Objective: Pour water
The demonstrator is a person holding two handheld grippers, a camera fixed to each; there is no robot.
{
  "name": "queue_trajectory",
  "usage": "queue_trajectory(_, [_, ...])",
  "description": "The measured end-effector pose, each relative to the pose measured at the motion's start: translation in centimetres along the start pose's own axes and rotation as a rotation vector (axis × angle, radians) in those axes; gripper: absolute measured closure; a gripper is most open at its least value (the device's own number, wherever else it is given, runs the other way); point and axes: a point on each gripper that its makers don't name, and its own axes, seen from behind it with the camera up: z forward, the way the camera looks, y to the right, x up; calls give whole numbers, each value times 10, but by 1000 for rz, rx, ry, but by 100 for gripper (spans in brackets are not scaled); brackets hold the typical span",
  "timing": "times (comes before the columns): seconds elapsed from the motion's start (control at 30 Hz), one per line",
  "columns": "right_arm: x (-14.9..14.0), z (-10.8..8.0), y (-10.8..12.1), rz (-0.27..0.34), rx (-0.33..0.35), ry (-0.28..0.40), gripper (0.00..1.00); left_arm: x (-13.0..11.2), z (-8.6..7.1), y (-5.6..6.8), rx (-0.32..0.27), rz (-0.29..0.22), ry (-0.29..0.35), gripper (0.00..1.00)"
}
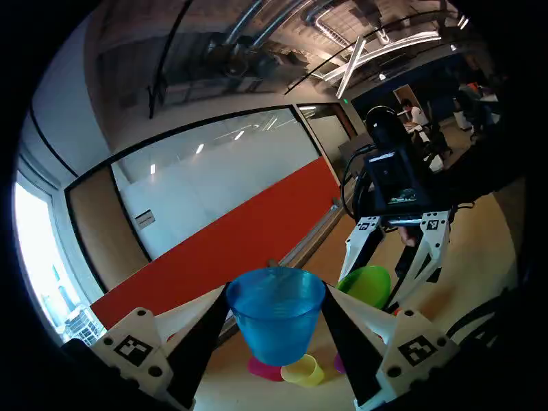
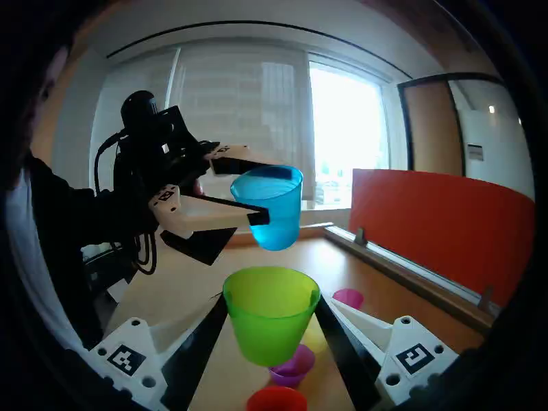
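Observation:
In the left gripper view my left gripper (image 1: 276, 316) is shut on a translucent blue cup (image 1: 276, 312), held upright above the table. Beyond it, my right gripper (image 1: 394, 264) holds a green cup (image 1: 366, 284). The right gripper view shows my right gripper (image 2: 272, 322) shut on the green cup (image 2: 270, 312), upright and looking empty. Farther off and higher, the left gripper (image 2: 257, 188) grips the blue cup (image 2: 270, 205), which leans slightly; a person's dark sleeve (image 2: 75, 212) is behind it.
Small cups stand on the wooden table (image 2: 198, 274): a purple one (image 2: 293, 366), a red one (image 2: 276, 399), a pink one (image 2: 348, 297); a yellow cup (image 1: 303, 370) and a pink disc (image 1: 264, 368) too. An orange partition (image 2: 445, 219) runs along the table's far side.

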Motion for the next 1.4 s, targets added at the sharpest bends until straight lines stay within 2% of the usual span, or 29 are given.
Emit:
queue_trajectory(0.77, [8, 5, -6, -10, 9, 31, 8, 10, 2, 4, -11, 94, -10, 11])
queue_trajectory(1.4, [16, 4, -7, -19, 9, 30, 9, 14, 1, 10, -15, 184, -17, 11])
